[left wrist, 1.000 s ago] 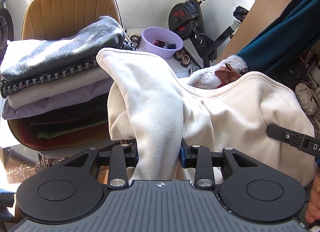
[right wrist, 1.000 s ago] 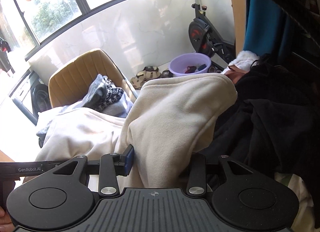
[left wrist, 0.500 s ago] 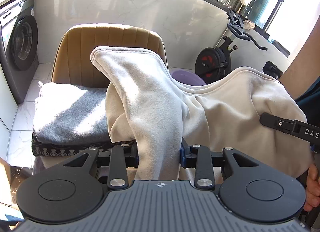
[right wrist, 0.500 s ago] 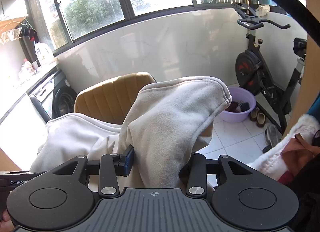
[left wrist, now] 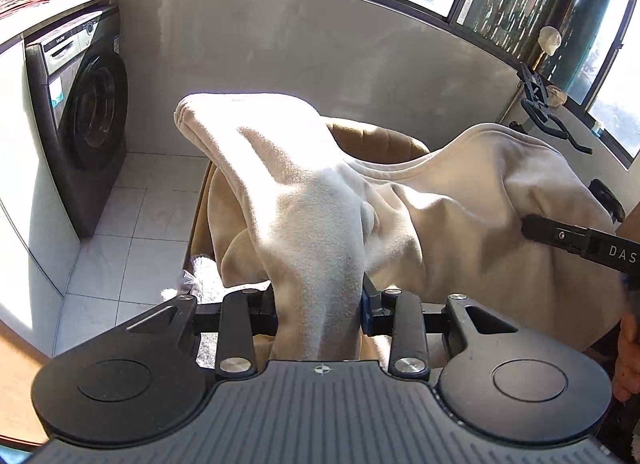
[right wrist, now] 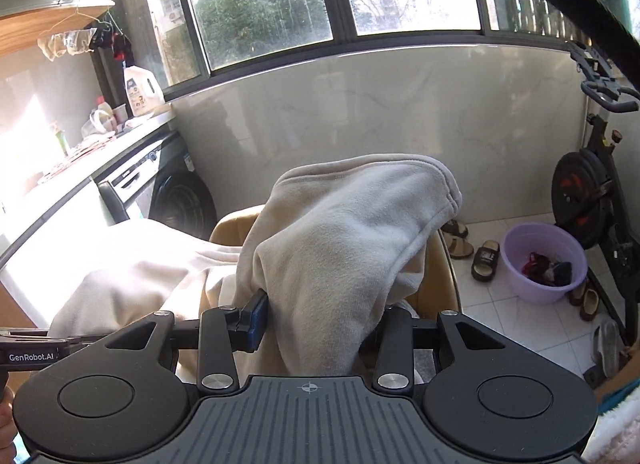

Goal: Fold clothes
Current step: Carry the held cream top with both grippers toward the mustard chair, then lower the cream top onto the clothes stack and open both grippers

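A cream fleece garment hangs stretched in the air between my two grippers. My left gripper is shut on one bunched corner of it, the cloth draped over the fingers. My right gripper is shut on the other corner of the same garment. The right gripper's body shows at the right edge of the left wrist view. The left gripper's body shows at the left edge of the right wrist view. Both are held high above a tan chair.
A washing machine stands at the left under a counter. An exercise bike and a purple basin with slippers beside it are at the right. Tiled floor lies below.
Both grippers have risen with the garment. The stack of folded clothes on the chair has dropped out of view, and the windows and washing machine now show.
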Tool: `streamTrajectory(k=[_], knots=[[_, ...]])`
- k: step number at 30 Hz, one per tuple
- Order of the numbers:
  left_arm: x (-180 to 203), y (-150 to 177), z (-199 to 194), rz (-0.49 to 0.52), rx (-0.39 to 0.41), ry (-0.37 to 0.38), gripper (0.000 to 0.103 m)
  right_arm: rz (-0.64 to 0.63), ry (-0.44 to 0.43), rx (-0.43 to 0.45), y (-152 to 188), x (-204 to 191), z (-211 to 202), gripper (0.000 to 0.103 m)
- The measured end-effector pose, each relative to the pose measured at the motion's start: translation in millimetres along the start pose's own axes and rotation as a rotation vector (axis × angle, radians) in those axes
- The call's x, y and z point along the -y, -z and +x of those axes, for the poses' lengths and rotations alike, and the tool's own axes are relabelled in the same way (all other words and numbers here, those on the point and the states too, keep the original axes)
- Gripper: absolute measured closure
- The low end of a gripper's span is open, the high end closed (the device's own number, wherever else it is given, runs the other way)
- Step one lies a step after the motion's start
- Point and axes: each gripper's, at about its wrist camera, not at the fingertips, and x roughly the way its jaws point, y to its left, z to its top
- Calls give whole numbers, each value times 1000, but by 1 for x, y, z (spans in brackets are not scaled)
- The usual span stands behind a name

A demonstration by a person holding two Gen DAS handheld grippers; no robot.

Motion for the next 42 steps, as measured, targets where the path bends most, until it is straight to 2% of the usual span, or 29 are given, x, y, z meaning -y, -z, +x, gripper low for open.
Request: streamTrajectory(k=[7, 15, 18, 21, 23, 25, 28, 30, 32, 35, 39, 40, 42], knots=[[-9, -8, 40, -51, -84, -84, 68, 8, -70, -117, -13, 20, 71, 67], [-4, -20, 94, -8, -192, -200, 68, 54, -149, -261, -9, 51, 149, 66], [-5, -13, 124, 32, -254, -226, 68, 36, -140, -321, 7, 60, 177, 66], [-13, 7, 167, 49, -337, -294, 67, 31, -90, -386, 34, 73, 206, 65], [-20, 12, 181, 25, -347, -321, 65, 27, -38, -414, 52, 82, 228, 60], [-23, 14, 189, 6, -343, -332, 64, 38, -28, -426, 61, 90, 243, 57], [-24, 12, 193, 11, -351, -337, 56, 99, -45, -435, 59, 97, 243, 53], [-27, 12, 190, 1, -359, -325, 43, 134, -65, -436, 58, 104, 232, 49], [-35, 10, 181, -40, -363, -292, 39, 162, -65, -428, 57, 114, 213, 43], [-47, 10, 158, -84, -353, -252, 34, 262, -79, -404, 56, 140, 181, 42], [-57, 27, 132, -117, -368, -178, 34, 372, -90, -406, 73, 165, 145, 42], [-57, 32, 129, -114, -372, -170, 36, 382, -94, -415, 78, 167, 140, 46], [-54, 39, 125, -86, -355, -180, 48, 366, -73, -406, 89, 162, 135, 56]])
